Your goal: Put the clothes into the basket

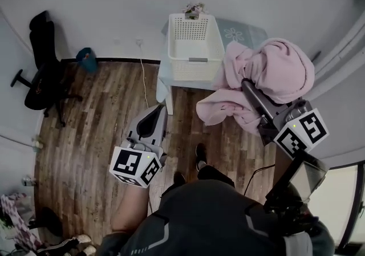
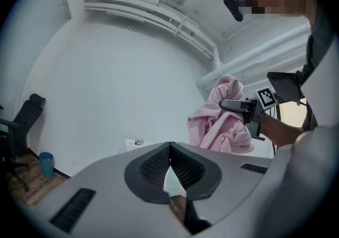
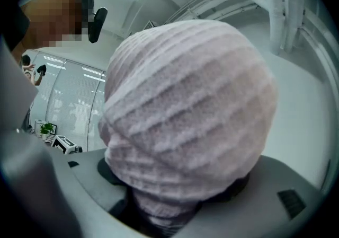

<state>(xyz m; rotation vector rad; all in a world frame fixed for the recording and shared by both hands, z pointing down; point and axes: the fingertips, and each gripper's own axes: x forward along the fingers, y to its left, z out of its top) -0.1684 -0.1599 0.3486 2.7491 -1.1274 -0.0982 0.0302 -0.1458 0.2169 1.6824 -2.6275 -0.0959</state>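
Head view looks steeply down on floor (image 1: 85, 135) and basket (image 1: 195, 47). Left gripper view looks level across at the pink garment (image 2: 222, 125) from afar; right gripper view sits against it.

Inventory, placed by the basket:
- One white basket (image 1: 195, 47) is recorded, carried by one surface (image 1: 244, 33).
- One pink garment (image 1: 274, 69) is listed, just right of the basket.
- Two tools are counted: the left tool (image 1: 161, 110) below the basket and the right tool (image 1: 247, 85) to its right.
- One black chair (image 1: 43, 66) and one blue container (image 1: 86, 59) are entered, left of the basket.
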